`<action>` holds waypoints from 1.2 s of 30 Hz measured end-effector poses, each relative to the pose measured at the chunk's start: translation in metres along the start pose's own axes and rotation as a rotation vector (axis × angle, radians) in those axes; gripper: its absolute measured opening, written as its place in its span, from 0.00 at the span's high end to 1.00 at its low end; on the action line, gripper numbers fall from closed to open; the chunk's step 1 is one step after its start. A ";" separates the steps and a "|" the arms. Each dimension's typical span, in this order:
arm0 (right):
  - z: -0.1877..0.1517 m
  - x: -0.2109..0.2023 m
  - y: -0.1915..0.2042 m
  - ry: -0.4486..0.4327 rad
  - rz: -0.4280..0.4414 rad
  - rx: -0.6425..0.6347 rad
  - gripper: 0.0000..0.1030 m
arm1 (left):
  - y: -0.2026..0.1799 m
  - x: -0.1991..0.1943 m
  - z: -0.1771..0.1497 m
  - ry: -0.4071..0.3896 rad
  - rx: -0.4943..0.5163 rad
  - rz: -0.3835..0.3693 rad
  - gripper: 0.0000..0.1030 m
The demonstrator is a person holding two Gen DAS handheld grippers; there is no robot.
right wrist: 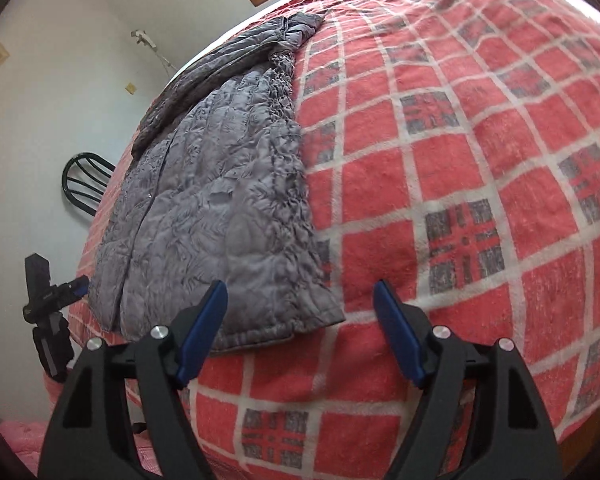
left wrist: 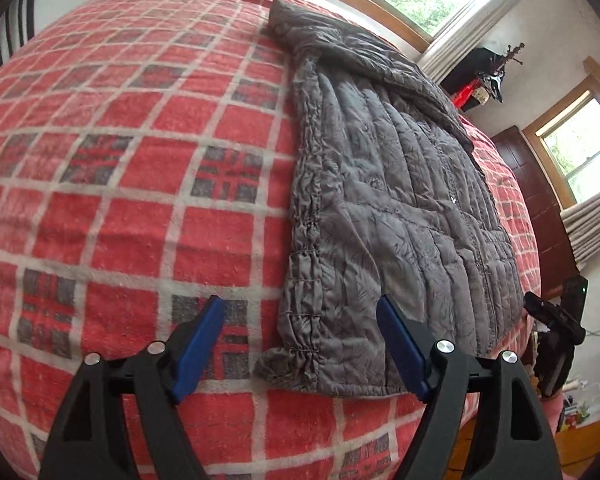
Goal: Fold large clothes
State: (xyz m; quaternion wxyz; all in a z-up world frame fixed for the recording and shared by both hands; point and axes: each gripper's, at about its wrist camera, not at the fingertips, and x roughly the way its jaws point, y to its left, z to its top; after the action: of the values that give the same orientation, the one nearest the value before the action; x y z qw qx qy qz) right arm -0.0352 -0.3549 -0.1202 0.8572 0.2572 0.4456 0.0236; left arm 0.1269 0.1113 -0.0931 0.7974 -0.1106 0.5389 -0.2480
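The grey quilted puffer jacket (left wrist: pixel 384 184) lies lengthwise on the red plaid blanket (left wrist: pixel 120 168), its hem nearest both wide-open, empty tongs, left gripper (left wrist: pixel 300 340) at one hem corner, right gripper (right wrist: pixel 300 320) at the other, equally near.

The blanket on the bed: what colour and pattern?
Red blanket with a white grid and grey checked squares; clearest in the left wrist view.

Blanket (left wrist: pixel 120 208) runs off frame (jacket (left wrist: pixel 380 200) covers part).
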 end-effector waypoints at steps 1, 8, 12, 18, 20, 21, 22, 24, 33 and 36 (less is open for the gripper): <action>0.001 0.001 0.001 -0.004 0.001 -0.006 0.26 | -0.002 0.001 0.000 -0.003 0.002 0.002 0.23; 0.002 0.016 0.017 0.036 0.061 -0.038 0.76 | -0.019 0.007 -0.007 -0.014 0.031 0.005 0.32; 0.002 0.009 0.022 0.011 0.096 -0.030 0.90 | -0.018 0.007 -0.009 -0.015 0.021 -0.005 0.79; -0.005 -0.017 0.036 -0.063 0.135 -0.036 0.92 | -0.014 -0.017 -0.014 -0.072 -0.012 -0.095 0.89; -0.009 -0.026 0.038 -0.076 0.150 -0.042 0.92 | -0.014 -0.031 -0.018 -0.093 -0.003 -0.110 0.89; -0.014 -0.032 0.039 -0.083 0.165 -0.044 0.92 | -0.014 -0.039 -0.022 -0.102 0.004 -0.116 0.89; -0.019 -0.037 0.040 -0.090 0.180 -0.045 0.92 | -0.015 -0.044 -0.024 -0.107 0.008 -0.119 0.90; -0.029 -0.043 0.041 -0.101 0.195 -0.052 0.92 | -0.014 -0.054 -0.032 -0.113 0.015 -0.119 0.90; -0.059 -0.030 0.035 -0.065 0.157 -0.033 0.92 | 0.008 -0.044 -0.063 -0.064 -0.009 -0.088 0.90; -0.056 -0.024 0.027 -0.050 0.170 0.005 0.92 | 0.014 -0.037 -0.060 -0.051 -0.027 -0.107 0.90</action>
State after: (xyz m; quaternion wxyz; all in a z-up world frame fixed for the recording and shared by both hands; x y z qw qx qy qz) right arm -0.0882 -0.3145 -0.1161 0.8624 0.2965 0.4005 0.0887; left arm 0.0654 0.1482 -0.0930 0.7949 -0.1561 0.5151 -0.2801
